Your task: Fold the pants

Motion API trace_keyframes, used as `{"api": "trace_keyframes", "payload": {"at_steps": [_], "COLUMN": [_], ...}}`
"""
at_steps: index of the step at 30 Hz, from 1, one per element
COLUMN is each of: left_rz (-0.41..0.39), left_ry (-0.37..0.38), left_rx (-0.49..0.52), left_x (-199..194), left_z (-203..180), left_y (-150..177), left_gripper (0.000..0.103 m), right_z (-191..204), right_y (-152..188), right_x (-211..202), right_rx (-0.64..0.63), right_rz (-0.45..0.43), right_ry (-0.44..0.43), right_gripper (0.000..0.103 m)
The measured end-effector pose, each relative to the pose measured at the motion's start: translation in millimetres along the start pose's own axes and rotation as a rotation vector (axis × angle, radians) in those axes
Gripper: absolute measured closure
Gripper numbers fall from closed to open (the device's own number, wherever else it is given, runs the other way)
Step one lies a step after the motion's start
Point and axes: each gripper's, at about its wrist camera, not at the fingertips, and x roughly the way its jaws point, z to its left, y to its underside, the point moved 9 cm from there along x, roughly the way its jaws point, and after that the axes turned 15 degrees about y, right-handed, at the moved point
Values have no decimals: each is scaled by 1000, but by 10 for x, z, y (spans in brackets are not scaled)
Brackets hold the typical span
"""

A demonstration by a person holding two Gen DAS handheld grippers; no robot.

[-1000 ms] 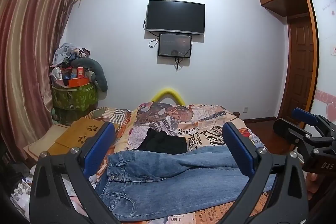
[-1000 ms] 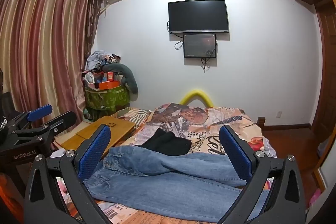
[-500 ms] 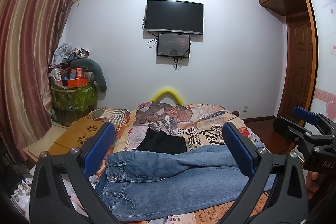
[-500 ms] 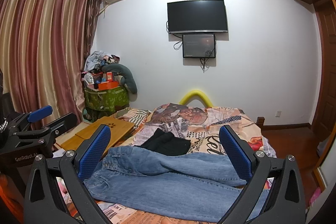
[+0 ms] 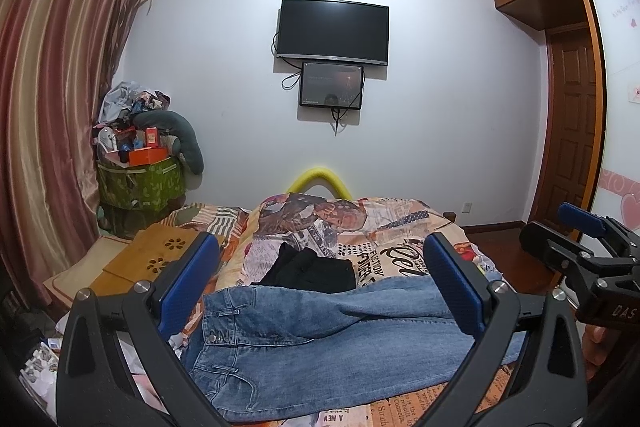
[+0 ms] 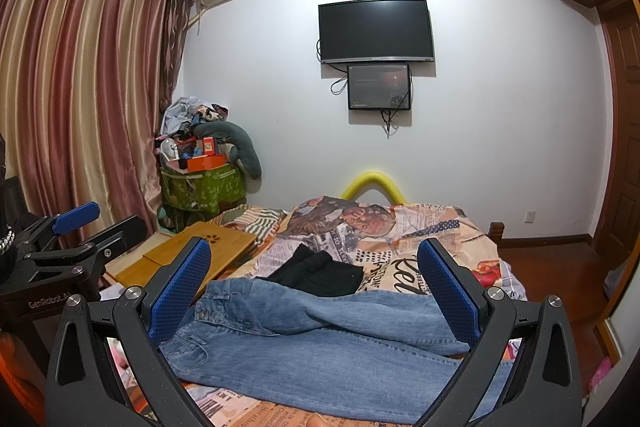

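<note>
Blue jeans (image 5: 320, 343) lie across the near end of the bed, waistband to the left, one leg crossed over the other; they also show in the right wrist view (image 6: 320, 331). My left gripper (image 5: 320, 283) is open and empty, held above the jeans. My right gripper (image 6: 316, 279) is open and empty, also above them. Each gripper shows in the other's view: the right one (image 5: 580, 247) at the right edge, the left one (image 6: 76, 239) at the left edge.
A folded black garment (image 5: 316, 269) lies on the printed bedspread (image 5: 380, 227) behind the jeans. A wooden lap desk (image 5: 152, 259) sits at the bed's left. A cluttered green bin (image 5: 140, 183) stands by the curtain. A TV (image 5: 334, 31) hangs on the far wall.
Both views have shifted only slightly; the jeans and both open grippers stay as they were.
</note>
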Motion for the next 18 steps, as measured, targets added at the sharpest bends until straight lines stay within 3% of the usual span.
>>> {"api": "trace_keyframes", "payload": {"at_steps": [18], "left_rz": [-6], "left_ry": [-4], "left_rx": [3], "left_x": [11], "left_z": [-23], "left_y": [-10], "left_gripper": [0], "right_z": [-50], "right_y": [-25], "right_x": [-2], "right_rx": [-3], "right_rz": [0], "right_ry": [0], "right_gripper": [0]}}
